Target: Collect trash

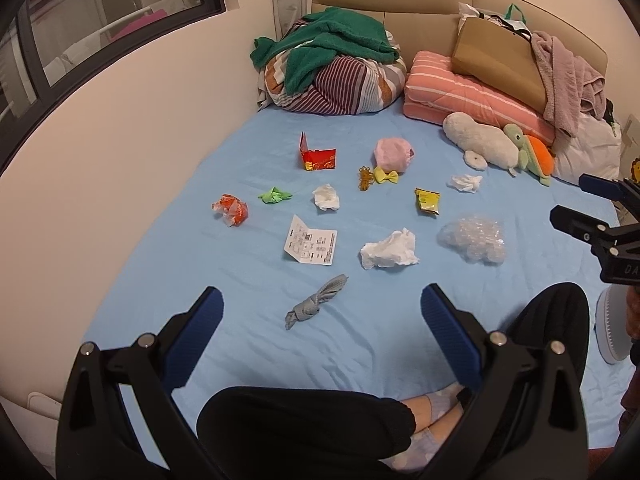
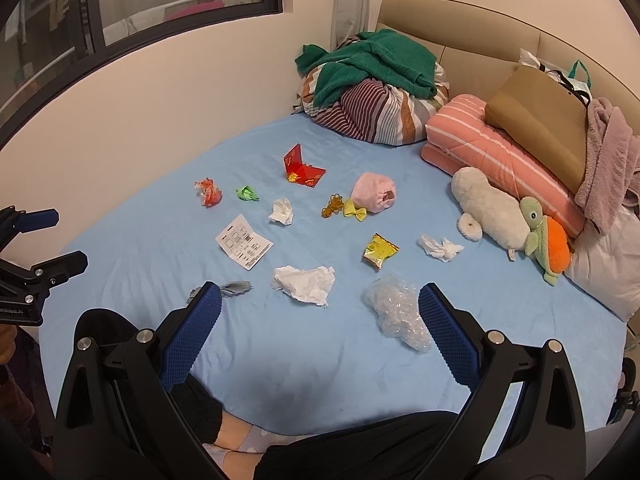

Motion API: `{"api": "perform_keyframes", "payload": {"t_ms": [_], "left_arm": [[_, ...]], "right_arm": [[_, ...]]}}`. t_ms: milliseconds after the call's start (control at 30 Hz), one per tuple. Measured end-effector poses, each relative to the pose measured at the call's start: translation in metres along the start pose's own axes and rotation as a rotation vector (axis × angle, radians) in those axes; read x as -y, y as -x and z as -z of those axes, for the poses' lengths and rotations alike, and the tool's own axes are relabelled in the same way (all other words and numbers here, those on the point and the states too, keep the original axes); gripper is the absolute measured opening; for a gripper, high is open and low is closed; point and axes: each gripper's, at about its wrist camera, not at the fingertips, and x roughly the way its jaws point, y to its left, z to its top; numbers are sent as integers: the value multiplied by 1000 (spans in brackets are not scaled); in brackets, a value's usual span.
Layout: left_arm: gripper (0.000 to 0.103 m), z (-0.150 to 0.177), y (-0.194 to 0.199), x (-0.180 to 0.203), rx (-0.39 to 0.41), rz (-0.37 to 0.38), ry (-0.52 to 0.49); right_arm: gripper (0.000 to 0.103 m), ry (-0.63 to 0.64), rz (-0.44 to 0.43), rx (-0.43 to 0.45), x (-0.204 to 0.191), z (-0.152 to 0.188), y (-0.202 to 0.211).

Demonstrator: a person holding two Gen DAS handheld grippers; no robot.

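Blue sheet covers the bed (image 1: 168, 264), where we see the trash scattered across its middle, every piece lying apart from the others. Nearest us lie a large crumpled tissue (image 1: 389, 255) and, to its right, a wad of clear plastic wrap (image 1: 474, 239); a knotted grey cloth (image 1: 316, 306) rests nearer still. To the left of the large tissue lies a folded white leaflet (image 1: 311, 245). Farther off we note an orange-and-white wrapper (image 1: 231, 209) at far left, a green scrap (image 1: 274, 195), a small tissue (image 1: 326, 197), a yellow packet (image 1: 427, 201) and another tissue (image 1: 465, 183) toward the right. A red envelope (image 1: 317, 155) stands open beyond these. A pink cap (image 1: 392, 154) sits behind a yellow bow (image 1: 386, 176) and a brown tangle (image 1: 364, 179).

Along the far edge we see a striped bundle (image 1: 344, 84) under a green towel (image 1: 340, 40), a pink quilt (image 1: 460, 92) and two plush toys (image 1: 486, 144).

The left gripper (image 1: 322, 304) hovers over the near sheet, jaws wide and holding nothing. The right gripper (image 2: 320, 302) likewise hangs with jaws wide and empty, the plastic wrap just inside its right finger
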Motion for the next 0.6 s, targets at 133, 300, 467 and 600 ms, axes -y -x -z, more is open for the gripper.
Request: {"api": "perform_keyframes", "payload": {"t_ms": [133, 300, 467, 600], "left_arm": [[99, 2, -1, 1, -1, 6, 0], [99, 2, -1, 2, 1, 5, 0], [99, 4, -2, 2, 1, 6, 3], [99, 4, -2, 2, -1, 12, 4]], "right_arm": [[96, 19, -20, -12, -9, 2, -2], [96, 29, -28, -11, -13, 3, 0], [96, 29, -27, -13, -14, 2, -1], [96, 34, -28, -11, -16, 3, 1]]}}
